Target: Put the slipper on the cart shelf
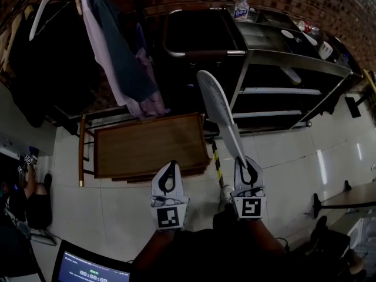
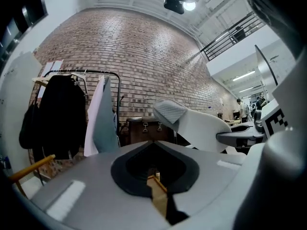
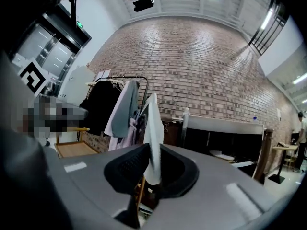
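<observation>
Right tool (image 1: 244, 162): jaws are closed on the heel end of a white slipper (image 1: 218, 107), with only a narrow gap kept between them by the slipper. In the right gripper view the slipper (image 3: 153, 128) is seen edge-on, standing upright between the dark pads and rising above the right tool (image 3: 152, 150).

Left tool (image 1: 172, 166): jaws are brought together at the tips, and nothing is held. In the left gripper view only a sliver of wood is seen through the slot behind the closed tips of the left tool (image 2: 153, 145). The slipper (image 2: 192, 123) is seen off to the right, its ribbed sole end (image 2: 169, 110) turned toward the camera.

Slipper position: it is held in the air, sloping up and away from the right tool toward the black cart (image 1: 282, 60). It is placed on no shelf. In the head view its far end overlaps the cart's front left corner, and the middle cart shelf (image 1: 276, 90) lies to its right.

Surroundings: a wooden table (image 1: 150, 145) is noted below and left of the slipper. Hanging garments (image 1: 117, 57) are noted at upper left and a water bottle (image 1: 241, 7) on the cart top.
</observation>
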The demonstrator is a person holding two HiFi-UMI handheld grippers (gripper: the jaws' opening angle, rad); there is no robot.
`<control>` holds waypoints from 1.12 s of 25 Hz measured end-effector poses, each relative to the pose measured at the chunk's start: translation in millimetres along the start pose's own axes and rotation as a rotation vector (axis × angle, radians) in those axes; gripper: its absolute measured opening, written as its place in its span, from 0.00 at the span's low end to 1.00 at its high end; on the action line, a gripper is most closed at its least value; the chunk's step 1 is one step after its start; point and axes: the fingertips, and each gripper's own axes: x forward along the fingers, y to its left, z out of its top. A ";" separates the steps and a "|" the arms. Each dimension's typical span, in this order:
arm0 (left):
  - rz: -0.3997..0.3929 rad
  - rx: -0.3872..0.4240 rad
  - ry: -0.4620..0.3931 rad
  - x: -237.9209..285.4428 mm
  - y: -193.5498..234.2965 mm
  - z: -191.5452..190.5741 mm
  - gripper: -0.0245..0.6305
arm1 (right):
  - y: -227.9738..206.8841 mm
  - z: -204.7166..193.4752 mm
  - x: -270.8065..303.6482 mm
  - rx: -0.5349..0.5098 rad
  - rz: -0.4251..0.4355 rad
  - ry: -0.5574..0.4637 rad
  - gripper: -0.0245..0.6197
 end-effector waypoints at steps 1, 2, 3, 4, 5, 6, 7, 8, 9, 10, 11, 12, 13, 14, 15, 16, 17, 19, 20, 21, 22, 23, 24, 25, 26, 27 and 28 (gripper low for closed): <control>0.001 -0.003 0.004 9.2 -10.4 -0.8 0.06 | -15.2 -8.6 -0.5 -0.002 -0.004 0.022 0.12; 0.004 -0.006 0.006 18.8 -20.7 -1.4 0.06 | -30.8 -17.0 -1.0 -0.004 -0.009 0.041 0.11; 0.005 -0.007 0.007 28.6 -31.0 -2.0 0.06 | -46.6 -25.3 -1.2 -0.006 -0.014 0.060 0.11; 0.004 -0.005 0.009 38.6 -41.7 -2.5 0.06 | -62.5 -33.4 -0.9 -0.010 -0.019 0.078 0.11; 0.001 0.000 0.008 49.2 -52.8 -2.5 0.06 | -78.8 -40.8 0.5 -0.016 -0.023 0.092 0.11; -0.003 0.005 0.005 60.1 -64.3 -2.1 0.06 | -95.4 -47.0 2.9 -0.022 -0.027 0.100 0.11; -0.008 0.010 0.002 71.3 -75.9 -1.9 0.06 | -111.7 -52.6 6.1 -0.026 -0.032 0.106 0.11; -0.013 0.015 0.001 82.4 -87.3 -2.1 0.06 | -127.3 -58.2 9.6 -0.031 -0.037 0.112 0.11; -0.018 0.016 0.002 93.0 -98.1 -2.7 0.06 | -141.7 -63.8 13.1 -0.037 -0.041 0.118 0.11; -0.022 0.015 0.005 102.8 -108.3 -3.6 0.06 | -154.6 -69.8 16.0 -0.044 -0.042 0.126 0.11; -0.026 0.013 0.008 112.0 -117.6 -4.6 0.06 | -166.2 -76.4 18.5 -0.047 -0.043 0.136 0.11; -0.027 0.012 0.010 120.9 -126.0 -5.5 0.06 | -176.8 -83.3 20.8 -0.049 -0.042 0.147 0.11; -0.027 0.011 0.010 129.6 -133.5 -6.2 0.06 | -186.6 -90.2 23.2 -0.049 -0.040 0.158 0.11; -0.026 0.012 0.010 138.1 -140.6 -6.9 0.06 | -195.7 -96.8 25.7 -0.048 -0.036 0.168 0.11; -0.024 0.014 0.011 146.5 -147.3 -7.6 0.06 | -204.7 -103.2 28.4 -0.044 -0.032 0.179 0.11; -0.024 0.019 0.013 154.6 -153.8 -7.9 0.06 | -213.4 -109.2 31.6 -0.038 -0.028 0.190 0.11; -0.023 0.024 0.013 162.1 -159.6 -7.6 0.06 | -221.5 -114.8 35.3 -0.029 -0.026 0.201 0.11; -0.021 0.030 0.012 175.4 -168.9 -5.5 0.06 | -235.8 -123.8 44.9 -0.004 -0.024 0.217 0.11; -0.020 0.032 0.012 181.4 -172.0 -4.4 0.06 | -241.8 -127.2 50.9 0.012 -0.023 0.222 0.11; -0.018 0.035 0.013 187.1 -174.2 -3.6 0.06 | -246.7 -130.1 57.6 0.033 -0.022 0.227 0.11; -0.014 0.037 0.015 192.6 -175.3 -3.2 0.06 | -250.6 -132.7 64.8 0.063 -0.019 0.232 0.11; -0.009 0.039 0.019 198.1 -175.3 -3.1 0.06 | -253.7 -135.5 72.3 0.093 -0.016 0.236 0.11; -0.003 0.041 0.023 203.5 -174.6 -3.1 0.06 | -256.4 -138.5 79.9 0.116 -0.013 0.240 0.11; 0.004 0.041 0.026 208.6 -173.6 -3.1 0.06 | -258.6 -141.9 87.5 0.130 -0.010 0.244 0.11; 0.010 0.043 0.028 213.2 -172.6 -3.0 0.06 | -260.2 -144.9 95.4 0.146 -0.006 0.248 0.11; 0.015 0.046 0.030 217.3 -171.6 -2.8 0.06 | -261.7 -147.1 103.6 0.170 -0.003 0.250 0.11; 0.020 0.050 0.030 220.9 -170.4 -2.6 0.06 | -263.4 -149.1 111.8 0.202 -0.002 0.252 0.11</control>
